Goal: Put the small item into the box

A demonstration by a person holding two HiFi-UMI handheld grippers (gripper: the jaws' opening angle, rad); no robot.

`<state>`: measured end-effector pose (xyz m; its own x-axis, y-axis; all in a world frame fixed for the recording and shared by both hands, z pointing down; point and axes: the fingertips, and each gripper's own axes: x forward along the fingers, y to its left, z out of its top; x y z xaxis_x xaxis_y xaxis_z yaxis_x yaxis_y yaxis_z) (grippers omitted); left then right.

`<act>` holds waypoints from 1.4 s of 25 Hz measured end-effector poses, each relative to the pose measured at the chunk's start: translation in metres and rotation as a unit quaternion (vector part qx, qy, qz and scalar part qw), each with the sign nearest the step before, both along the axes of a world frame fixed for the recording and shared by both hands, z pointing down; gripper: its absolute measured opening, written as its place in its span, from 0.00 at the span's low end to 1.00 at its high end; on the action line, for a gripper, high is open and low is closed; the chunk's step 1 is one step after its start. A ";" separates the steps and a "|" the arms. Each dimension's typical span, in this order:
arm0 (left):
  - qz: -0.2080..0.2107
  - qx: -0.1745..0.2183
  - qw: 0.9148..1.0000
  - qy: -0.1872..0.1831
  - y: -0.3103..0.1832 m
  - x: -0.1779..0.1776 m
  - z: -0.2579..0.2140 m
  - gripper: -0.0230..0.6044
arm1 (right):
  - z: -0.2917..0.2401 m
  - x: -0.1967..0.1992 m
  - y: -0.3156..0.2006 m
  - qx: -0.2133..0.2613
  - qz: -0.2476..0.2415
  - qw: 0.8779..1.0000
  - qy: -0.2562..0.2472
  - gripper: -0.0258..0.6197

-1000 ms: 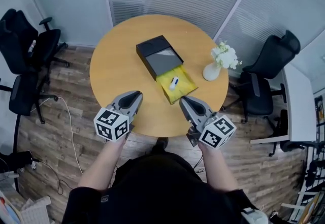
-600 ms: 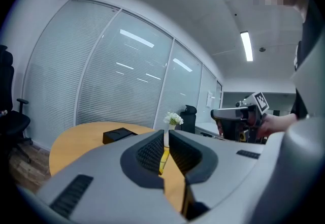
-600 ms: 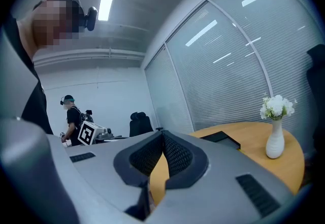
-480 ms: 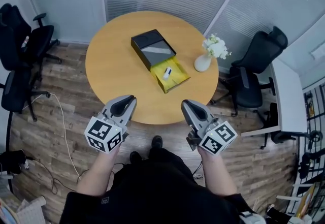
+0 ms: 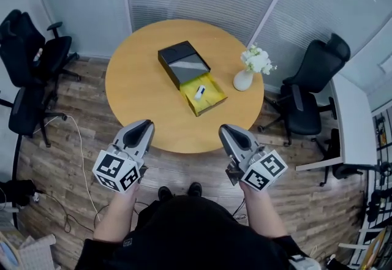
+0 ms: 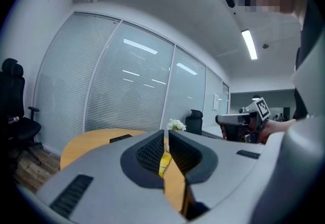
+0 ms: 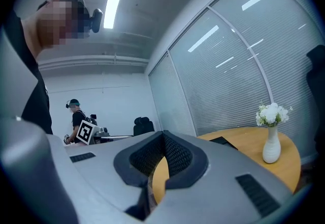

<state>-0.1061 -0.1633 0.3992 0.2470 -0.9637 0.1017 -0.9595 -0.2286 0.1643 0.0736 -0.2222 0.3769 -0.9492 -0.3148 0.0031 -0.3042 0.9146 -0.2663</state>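
Observation:
A small white item lies in the yellow inner tray that sticks out of the black box on the round wooden table. Both grippers hang in front of the table's near edge, above the floor and well short of the box. My left gripper is shut with nothing in it; in the left gripper view its jaws nearly meet, with a strip of yellow showing behind them. My right gripper is shut and empty too, its pads touching at the tips.
A white vase of flowers stands on the table to the right of the yellow tray. Black office chairs stand at the left and at the right. A cable runs over the wood floor. Another person stands far back.
Both grippers have drawn back from over the table's near edge toward the person and now hang over the floor. The white item and the box lie as before.

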 end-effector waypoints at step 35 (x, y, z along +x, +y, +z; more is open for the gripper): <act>-0.028 0.018 0.999 -0.014 0.017 0.028 -0.027 0.10 | -0.019 0.044 -0.003 0.029 0.002 0.999 -0.032 0.09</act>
<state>-0.0786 -0.1468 0.3722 0.1904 -0.9790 0.0730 -0.9751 -0.1799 0.1297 0.1180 -0.2247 0.3576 -0.9458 -0.3158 -0.0757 -0.2915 0.9282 -0.2311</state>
